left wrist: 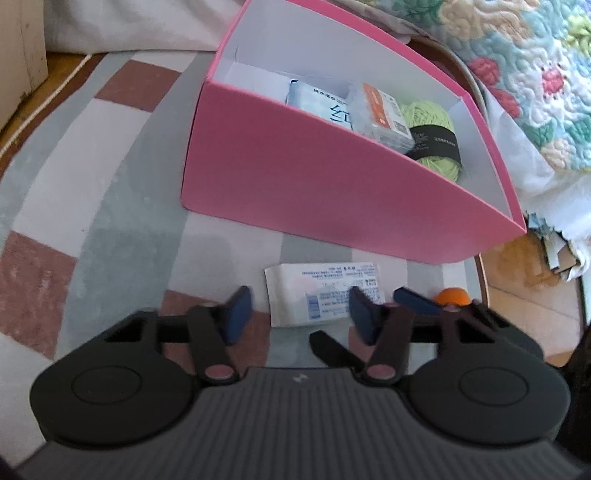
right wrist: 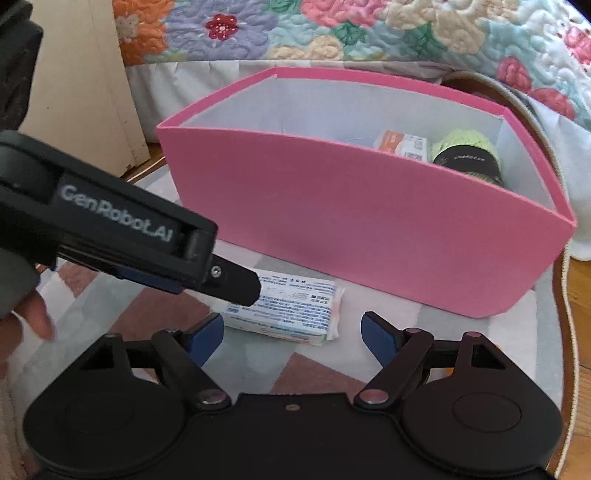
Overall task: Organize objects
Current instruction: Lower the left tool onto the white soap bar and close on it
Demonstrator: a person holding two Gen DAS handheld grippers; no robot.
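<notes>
A flat white packet with blue print [left wrist: 321,295] lies on the rug just in front of the pink box [left wrist: 295,177]. My left gripper [left wrist: 300,315] is low over it with its jaws partly apart: the right pad overlaps the packet's right end, and the left pad stands clear of its left edge. In the right wrist view the same packet [right wrist: 284,310] lies ahead of my right gripper [right wrist: 291,334], which is open and holds nothing. There the left gripper [right wrist: 240,288] reaches in from the left, its tip over the packet. The pink box [right wrist: 369,229] stands behind.
Inside the box are a tissue pack [left wrist: 317,99], a clear case with an orange label [left wrist: 380,110] and green yarn [left wrist: 432,129]. An orange ball [left wrist: 452,295] lies at the rug's right edge. A floral quilt [right wrist: 332,29] hangs behind. A hand [right wrist: 33,314] is at the left.
</notes>
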